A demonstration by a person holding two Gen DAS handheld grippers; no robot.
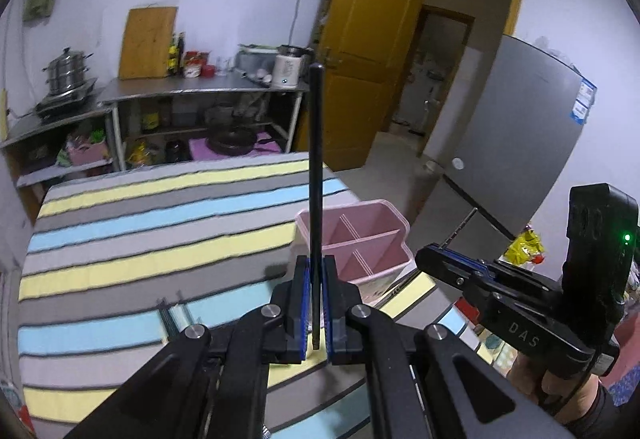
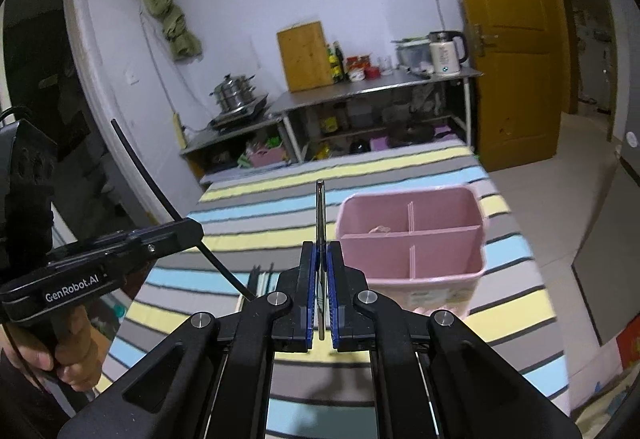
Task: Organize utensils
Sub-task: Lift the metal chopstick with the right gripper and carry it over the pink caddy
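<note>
My left gripper (image 1: 316, 271) is shut on a long black chopstick (image 1: 317, 167) that stands upright above the striped table. It also shows in the right wrist view (image 2: 188, 229), with the black chopstick (image 2: 152, 179) slanting through it. My right gripper (image 2: 321, 257) is shut on a thin metal utensil (image 2: 320, 211) pointing forward; it shows in the left wrist view (image 1: 434, 253) too. A pink divided utensil holder (image 2: 404, 275) stands on the table just right of both grippers, also in the left wrist view (image 1: 372, 271). Its compartments look nearly empty.
The table has a striped cloth (image 1: 140, 247). More chopsticks (image 2: 260, 279) lie on it near my grippers. Steel shelves with pots (image 1: 192, 91), a yellow door (image 1: 360, 51) and a grey fridge (image 1: 516, 127) stand beyond the table.
</note>
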